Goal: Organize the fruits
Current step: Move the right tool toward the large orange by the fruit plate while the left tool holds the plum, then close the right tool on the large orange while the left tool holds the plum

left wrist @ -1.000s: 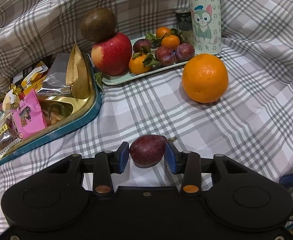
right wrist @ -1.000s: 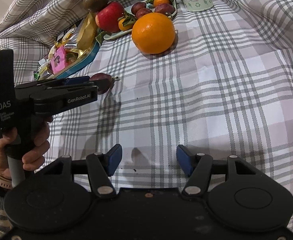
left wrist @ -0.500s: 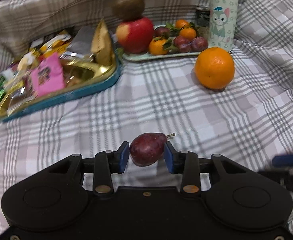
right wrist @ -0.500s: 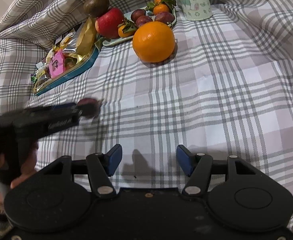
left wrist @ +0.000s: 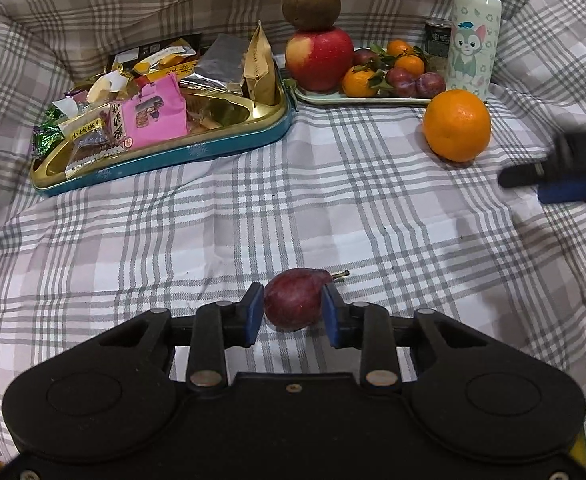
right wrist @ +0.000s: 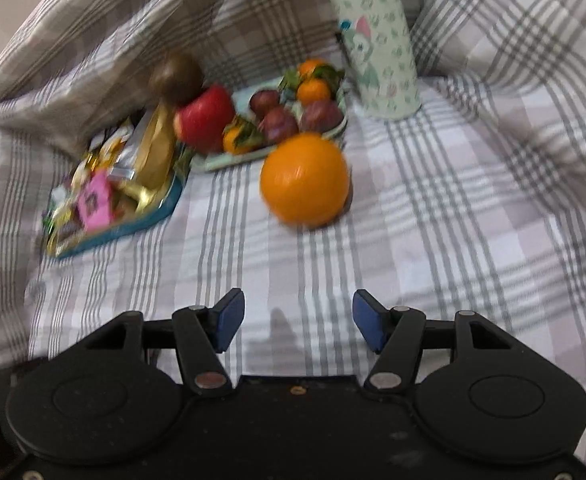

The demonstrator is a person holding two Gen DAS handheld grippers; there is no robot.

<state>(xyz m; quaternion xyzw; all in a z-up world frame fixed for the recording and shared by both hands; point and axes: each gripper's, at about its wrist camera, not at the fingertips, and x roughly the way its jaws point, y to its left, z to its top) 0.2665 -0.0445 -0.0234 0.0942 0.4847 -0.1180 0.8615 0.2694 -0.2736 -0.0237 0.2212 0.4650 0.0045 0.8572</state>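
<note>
- While most of the fruit already sits together at the back in the left wrist view, one dark red plum (left wrist: 293, 304) is off the checked cloth (left wrist: 253, 220), clamped between the blue pads of the left claw (left wrist: 293, 312), its stem pointing right.
- Its pads have just been closing, and both now press the plum's sides, so I judge the pick done and the carry not yet finished.
- On the pale green tray (left wrist: 373, 99) lie a red apple (left wrist: 319, 60) with a brown round fruit (left wrist: 311, 5) perched on top, small mandarins with leaves (left wrist: 360, 82) and more plums (left wrist: 417, 85).
- One big orange (left wrist: 457, 125) lies on the cloth just in front of that tray, beside the cat-print bottle (left wrist: 473, 40), so it looks unsorted.
- Left of the fruit tray, a gold tin (left wrist: 173, 156) holds snack packets, not fruit.
- At the right edge, a blurred part of the right claw (left wrist: 565, 192) shows.
- Going to the right wrist view, which is motion-blurred, the right claw (right wrist: 299, 326) has its pads wide apart with nothing between them, over bare cloth.
- That big orange (right wrist: 305, 180) lies straight ahead of it, near the tray's front edge (right wrist: 229, 162).
- Remaining, by my reckoning: the held plum and the orange both need a place on the tray.
</note>
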